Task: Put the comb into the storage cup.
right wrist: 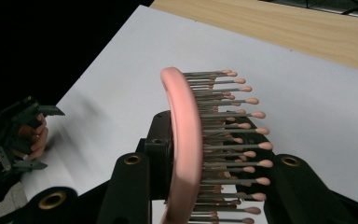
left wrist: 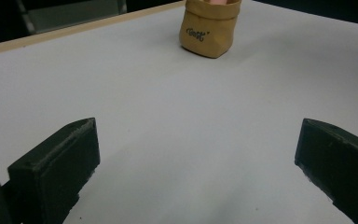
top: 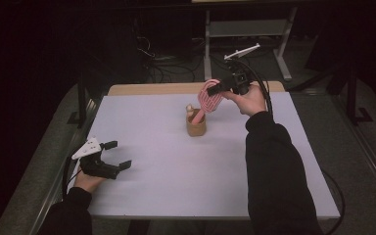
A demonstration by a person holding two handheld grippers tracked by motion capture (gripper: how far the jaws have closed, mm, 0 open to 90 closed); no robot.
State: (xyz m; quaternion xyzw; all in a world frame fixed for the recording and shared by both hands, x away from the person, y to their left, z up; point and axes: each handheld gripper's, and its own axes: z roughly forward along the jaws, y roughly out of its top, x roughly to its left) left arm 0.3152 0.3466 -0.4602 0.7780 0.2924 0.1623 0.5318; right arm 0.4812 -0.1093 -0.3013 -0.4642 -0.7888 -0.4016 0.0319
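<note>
One relation governs your next move: the pink hairbrush point(top: 208, 99) clamped by its head in your right gripper point(top: 219, 88) hangs with its long axis running down toward 7 o'clock, its handle end dipping into the small tan paper pouch point(top: 196, 126) standing at table centre, directly below the jaws. Your left gripper point(top: 113, 155) rests at 8 o'clock near the table's point(top: 176, 171) front-left corner, jaws spread wide and empty, well apart from the pouch, so the right hand is much the nearer.
</note>
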